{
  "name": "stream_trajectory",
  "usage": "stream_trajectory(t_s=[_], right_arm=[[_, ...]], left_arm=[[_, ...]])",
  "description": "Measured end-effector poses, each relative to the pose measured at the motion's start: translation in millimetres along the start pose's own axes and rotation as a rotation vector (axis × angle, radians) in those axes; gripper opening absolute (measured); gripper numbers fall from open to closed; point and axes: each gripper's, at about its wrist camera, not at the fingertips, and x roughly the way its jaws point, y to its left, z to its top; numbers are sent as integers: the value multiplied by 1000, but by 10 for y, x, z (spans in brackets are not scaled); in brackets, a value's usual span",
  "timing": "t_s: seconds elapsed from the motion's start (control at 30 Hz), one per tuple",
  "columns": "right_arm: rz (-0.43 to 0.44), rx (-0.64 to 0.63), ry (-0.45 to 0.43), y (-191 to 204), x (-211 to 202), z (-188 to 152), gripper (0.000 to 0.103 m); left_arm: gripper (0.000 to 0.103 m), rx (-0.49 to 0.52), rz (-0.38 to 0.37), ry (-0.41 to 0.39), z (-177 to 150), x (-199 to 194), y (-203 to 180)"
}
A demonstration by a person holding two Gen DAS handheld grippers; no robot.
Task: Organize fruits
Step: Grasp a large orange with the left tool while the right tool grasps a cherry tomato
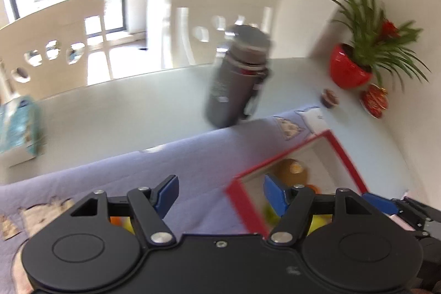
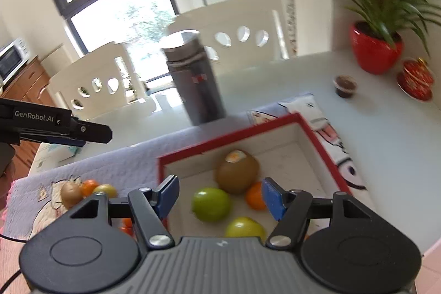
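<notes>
Four fruits lie in the red-rimmed box [image 2: 325, 148]: a kiwi [image 2: 237, 173], a lime [image 2: 211, 203], an orange [image 2: 255, 196] and a yellow-green one [image 2: 244, 228] (partly hidden). Three more [image 2: 85, 189] sit on the cloth [image 2: 115, 164] left of it. Both the right gripper [image 2: 220, 193] and left gripper [image 1: 220, 193] hover with jaws spread, holding nothing, over the counter [image 2: 380, 126].

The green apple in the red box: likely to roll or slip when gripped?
The green apple looks round and glossy, so it may slip between narrow pads. Loose in the red box, it could roll when nudged, though the kiwi behind might stop it.
</notes>
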Motion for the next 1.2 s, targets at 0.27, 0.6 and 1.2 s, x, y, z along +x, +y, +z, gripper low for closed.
stream_trajectory(t_s=[0.27, 0.6, 1.2], right_arm=[[98, -137, 64, 640, 134, -63, 64], [199, -254, 191, 1272, 494, -463, 55], [161, -170, 306, 1309, 1270, -673, 39]], left_arm=[[81, -72, 98, 29, -373, -244, 691], [81, -277, 85, 92, -903, -125, 1212], [81, -333, 16, 196, -1047, 524, 1226]])
